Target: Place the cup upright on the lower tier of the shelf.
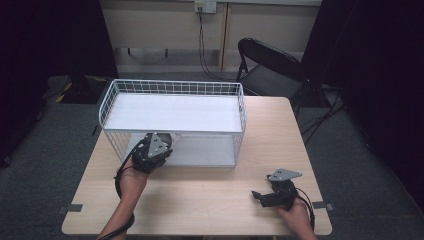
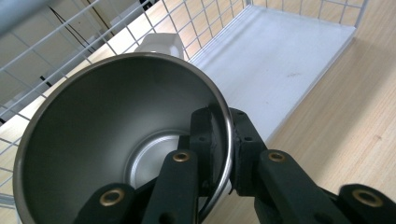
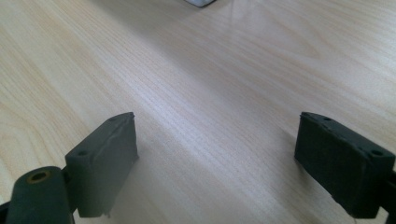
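My left gripper [image 2: 219, 154] clamps the steel cup's [image 2: 116, 135] rim at the rack's [image 1: 172, 131] front edge. My right gripper [image 3: 217, 163] rests spread on the table [image 3: 196, 84]. I should slide the cup in level beneath the upper shelf.

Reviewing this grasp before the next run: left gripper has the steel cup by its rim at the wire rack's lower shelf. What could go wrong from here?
1. The left gripper pinches only the thin rim of the steel cup, one jaw inside and one outside; the cup could pivot or slip.
2. The cup sits close to the wire rack mesh and could snag a wire.
3. The right gripper rests open over the table, too far off to steady anything.
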